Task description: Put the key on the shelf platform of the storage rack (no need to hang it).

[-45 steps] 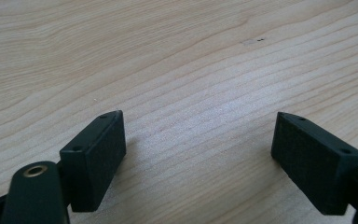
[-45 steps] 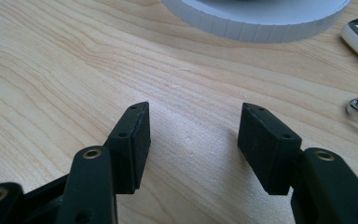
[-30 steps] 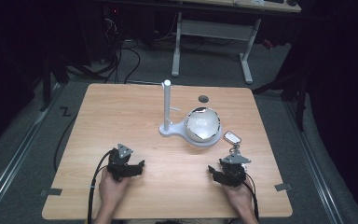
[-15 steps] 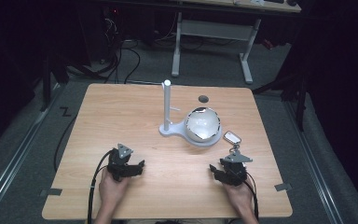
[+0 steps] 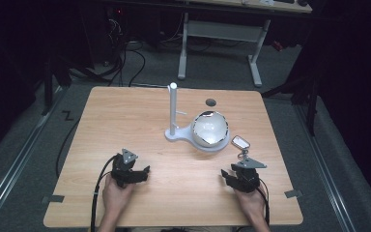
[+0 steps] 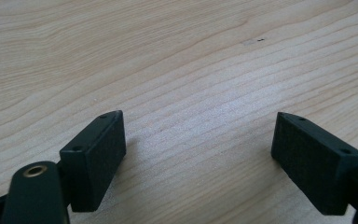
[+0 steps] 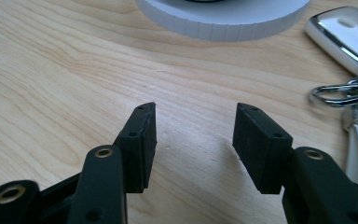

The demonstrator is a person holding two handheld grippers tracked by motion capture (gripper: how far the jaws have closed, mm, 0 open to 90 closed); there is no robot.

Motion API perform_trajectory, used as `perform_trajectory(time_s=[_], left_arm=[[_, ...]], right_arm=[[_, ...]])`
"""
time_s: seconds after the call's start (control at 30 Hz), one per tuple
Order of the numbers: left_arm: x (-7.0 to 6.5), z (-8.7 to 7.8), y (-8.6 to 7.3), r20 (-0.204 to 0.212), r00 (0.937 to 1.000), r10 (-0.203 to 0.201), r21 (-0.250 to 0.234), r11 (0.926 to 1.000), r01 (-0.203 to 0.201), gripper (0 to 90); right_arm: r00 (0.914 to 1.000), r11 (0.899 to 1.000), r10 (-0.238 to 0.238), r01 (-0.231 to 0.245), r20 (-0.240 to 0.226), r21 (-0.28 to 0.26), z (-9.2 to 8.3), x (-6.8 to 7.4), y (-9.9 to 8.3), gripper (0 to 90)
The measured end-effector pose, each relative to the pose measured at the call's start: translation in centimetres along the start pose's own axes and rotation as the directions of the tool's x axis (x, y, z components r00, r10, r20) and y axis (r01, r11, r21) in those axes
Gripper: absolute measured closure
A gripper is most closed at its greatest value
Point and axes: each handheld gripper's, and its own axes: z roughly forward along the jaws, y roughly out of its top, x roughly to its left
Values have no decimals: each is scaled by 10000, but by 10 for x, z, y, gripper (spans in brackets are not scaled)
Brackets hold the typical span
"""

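My left gripper (image 5: pixel 137 167) rests low over bare wood at the front left, and its jaws stand wide open with nothing between them (image 6: pixel 198 121). At the front right, my right gripper (image 5: pixel 239 172) is open too. Its jaws (image 7: pixel 195 112) have just been closing a little, and only table shows between them. Just ahead and to the right of it lies a silver-and-white key fob (image 5: pixel 240 141) (image 7: pixel 349 37) on a metal ring (image 7: pixel 340 91). A white bowl (image 5: pixel 210 128) sits on the round base (image 7: pixel 223 18) of a white stand with an upright post (image 5: pixel 173 108).
A small dark disc (image 5: pixel 210 102) lies on the light wooden table (image 5: pixel 125 121) behind the bowl. Cables trail from both grippers toward the front edge. A desk frame and cables stand on the floor beyond the table.
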Motion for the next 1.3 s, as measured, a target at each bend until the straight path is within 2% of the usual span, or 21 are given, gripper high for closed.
perform_trajectory(time_s=[0.1,0.6,0.87,0.97,1.07,1.1,1.3], left_arm=[[0,0,0,2,10000,-5,-4,10000,5,180],[0,0,0,5,10000,4,-3,10000,-4,180],[0,0,0,7,10000,8,-6,10000,-8,180],[0,0,0,7,10000,11,-5,10000,-11,180],[0,0,0,13,10000,20,-1,10000,-20,180],[0,0,0,13,10000,16,-7,10000,-16,180],[0,0,0,22,10000,17,-9,10000,-17,180]], right_arm=[[9997,9999,-135,136,202,-50,-3,-1,0,492],[9976,9977,580,-566,376,-361,-14,-13,-1,493],[9964,9970,592,-560,608,-526,-19,-18,0,495],[9949,9931,754,-689,669,-946,-25,-21,1,509],[9920,9927,734,-628,1029,-1031,-28,-25,4,517],[9905,9911,889,-775,1048,-1087,-29,-28,4,519],[9832,9914,1109,-992,1449,-859,-29,-42,2,528]])
